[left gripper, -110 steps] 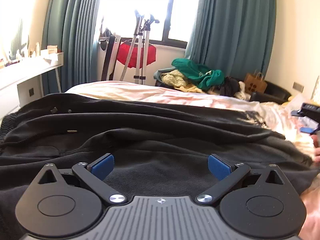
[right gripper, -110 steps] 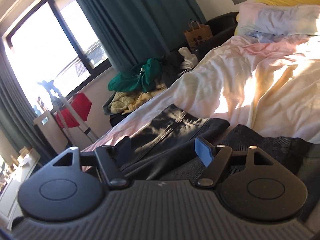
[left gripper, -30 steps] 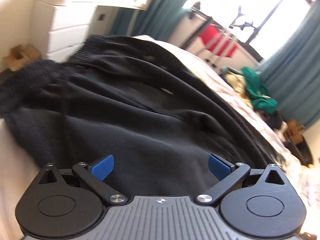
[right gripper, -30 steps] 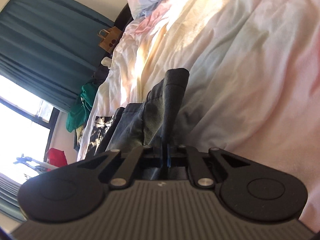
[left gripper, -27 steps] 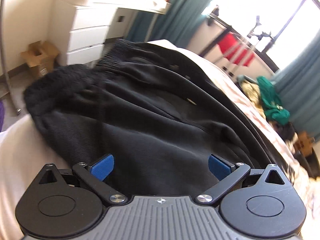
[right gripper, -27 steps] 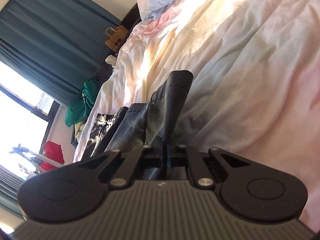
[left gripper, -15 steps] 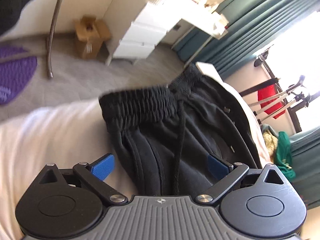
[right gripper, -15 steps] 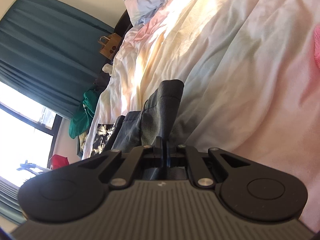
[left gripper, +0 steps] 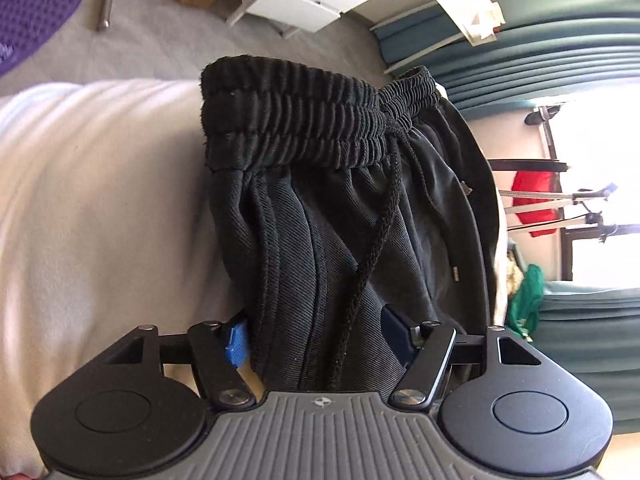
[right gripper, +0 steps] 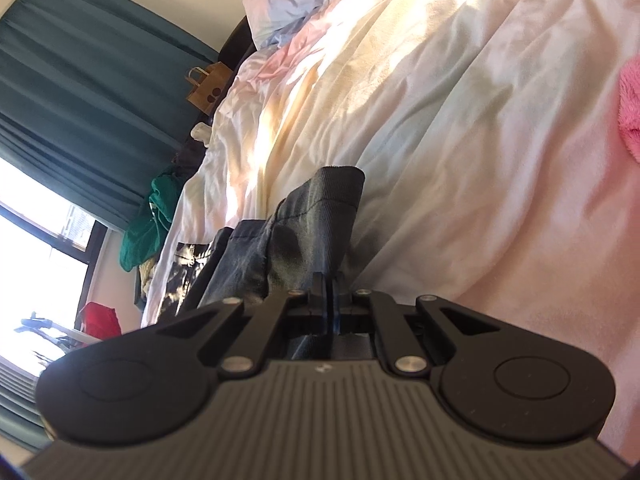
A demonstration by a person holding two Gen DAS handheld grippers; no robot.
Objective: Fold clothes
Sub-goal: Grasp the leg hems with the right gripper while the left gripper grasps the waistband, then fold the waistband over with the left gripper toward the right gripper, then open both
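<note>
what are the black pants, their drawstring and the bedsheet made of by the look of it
Black pants: matte woven cloth, likely cotton twill, going by fine diagonal ribs; the waistband is gathered elastic. Drawstring: braided black cord with a small metal-looking tip. Bedsheet: soft pale fabric, probably cotton, with loose creases.

Strong daylight from the overexposed bright window [left gripper: 600, 184] blows out that area to white and puts warm glare patches on the crumpled white bed sheet [right gripper: 460, 92], while the fisheye lens bends all edges and the nearest sheet looks soft, slightly blurred.
</note>
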